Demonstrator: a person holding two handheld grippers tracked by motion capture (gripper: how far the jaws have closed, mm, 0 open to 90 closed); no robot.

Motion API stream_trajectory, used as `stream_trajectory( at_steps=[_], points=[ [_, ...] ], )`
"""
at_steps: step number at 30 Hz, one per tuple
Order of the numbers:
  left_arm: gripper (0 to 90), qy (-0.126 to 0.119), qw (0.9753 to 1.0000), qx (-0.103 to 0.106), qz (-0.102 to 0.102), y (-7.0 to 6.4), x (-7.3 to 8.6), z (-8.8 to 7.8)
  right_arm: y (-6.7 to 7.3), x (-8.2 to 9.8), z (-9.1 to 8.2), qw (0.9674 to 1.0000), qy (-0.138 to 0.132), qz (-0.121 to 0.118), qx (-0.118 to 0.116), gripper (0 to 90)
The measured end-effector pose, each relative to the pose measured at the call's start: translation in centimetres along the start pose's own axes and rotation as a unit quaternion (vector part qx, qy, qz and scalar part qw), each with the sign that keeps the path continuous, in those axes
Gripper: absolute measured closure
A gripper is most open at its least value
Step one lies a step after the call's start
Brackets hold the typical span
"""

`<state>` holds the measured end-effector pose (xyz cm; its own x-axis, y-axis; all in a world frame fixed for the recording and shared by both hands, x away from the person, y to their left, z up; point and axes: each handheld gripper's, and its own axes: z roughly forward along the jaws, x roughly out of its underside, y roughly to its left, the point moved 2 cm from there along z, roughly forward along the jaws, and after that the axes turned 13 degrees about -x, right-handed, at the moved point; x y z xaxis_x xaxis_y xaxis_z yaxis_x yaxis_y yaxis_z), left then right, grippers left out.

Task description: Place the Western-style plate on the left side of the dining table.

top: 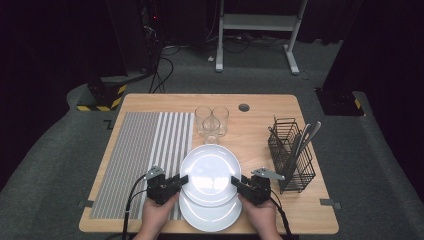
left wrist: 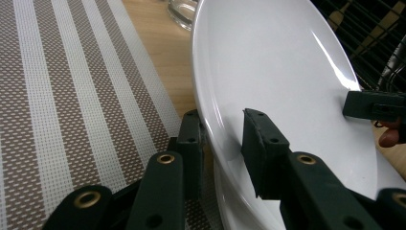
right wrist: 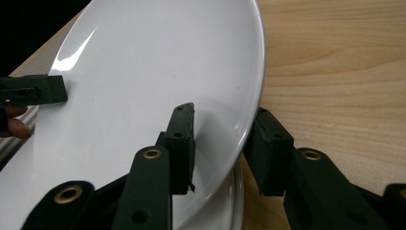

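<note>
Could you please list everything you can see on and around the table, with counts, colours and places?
plates: two, white, stacked at the table's near edge; the top one is held at both sides and sits offset from the lower one
glasses: three, clear, clustered behind the plates
placemat: one, brown and white striped, left part of the table
wire basket: one, black, right side of the table, holding grey cutlery
table: one, light wood, with a round grey cap near its far edge
frame: one, white, on the floor behind the table
left gripper: black, closed on the top plate's left rim
right gripper: black, closed on the top plate's right rim
hands: two, at the near edge
</note>
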<state>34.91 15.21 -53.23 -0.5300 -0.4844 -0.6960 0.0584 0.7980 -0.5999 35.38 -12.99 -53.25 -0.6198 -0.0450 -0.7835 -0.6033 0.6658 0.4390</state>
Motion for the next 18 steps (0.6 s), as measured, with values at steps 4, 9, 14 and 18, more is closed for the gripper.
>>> stream_trajectory(
  at_steps=[4,9,14,18],
  points=[
    [71.5,-0.012,0.9999,0.004,0.0,0.0,-0.5,-0.3,0.3,-0.5,0.0,0.9999,-0.012,0.001,-0.004,68.1],
    [73.1,-0.03,0.9988,0.024,0.029,0.5,-1.4,-1.0,0.7,-1.2,0.3,0.9996,-0.022,0.005,-0.016,71.4],
    [74.5,-0.051,0.9983,0.022,0.017,0.4,-2.2,-1.4,1.4,-2.2,0.1,0.9986,-0.045,-0.006,-0.028,75.6],
    [74.4,-0.059,0.9979,0.029,0.005,0.5,-2.8,-1.5,2.0,-3.2,0.0,0.9975,-0.059,-0.015,-0.035,77.2]
  ],
)
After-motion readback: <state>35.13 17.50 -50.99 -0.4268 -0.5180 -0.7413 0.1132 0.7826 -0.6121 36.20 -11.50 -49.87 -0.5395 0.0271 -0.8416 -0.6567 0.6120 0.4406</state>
